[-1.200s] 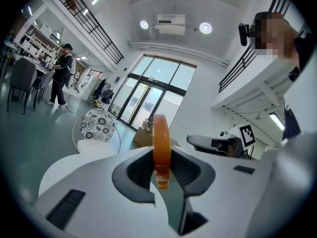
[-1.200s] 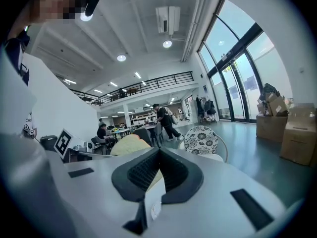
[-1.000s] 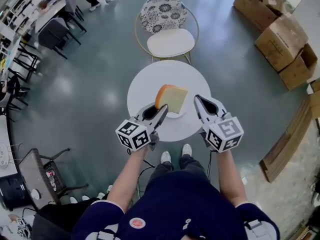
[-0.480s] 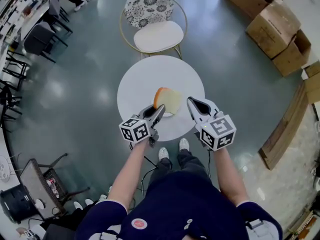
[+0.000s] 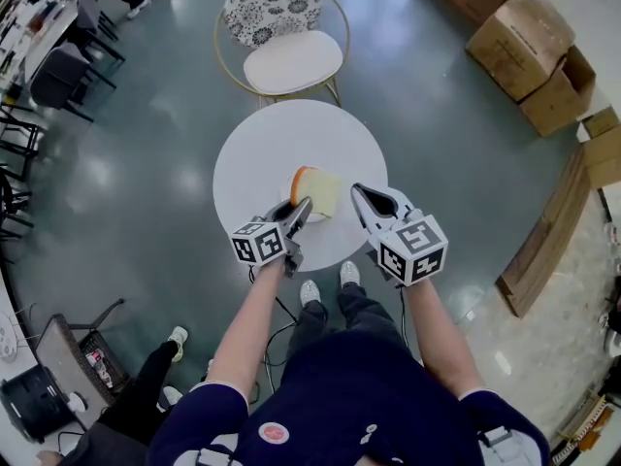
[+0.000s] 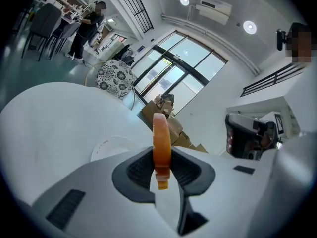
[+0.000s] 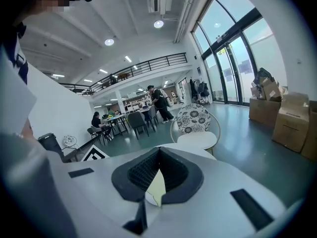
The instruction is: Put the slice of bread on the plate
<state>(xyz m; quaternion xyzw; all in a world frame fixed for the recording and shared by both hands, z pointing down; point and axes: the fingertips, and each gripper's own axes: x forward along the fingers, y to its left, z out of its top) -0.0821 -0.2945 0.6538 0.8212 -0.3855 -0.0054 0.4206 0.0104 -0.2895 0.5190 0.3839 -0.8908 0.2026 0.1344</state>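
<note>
Pale bread slice (image 5: 322, 190), orange crust, upright, clamped in left claw (image 5: 303, 207), right claw (image 5: 361, 194) together

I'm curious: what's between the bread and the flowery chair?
In the head view, only bare white table and some floor lie between bread and chair.

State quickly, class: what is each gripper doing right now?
Left gripper: closed on the slice of bread.
Right gripper: closed, holding nothing.

Overhead, two low close-ups, table (image 5: 257, 158) shared
</note>
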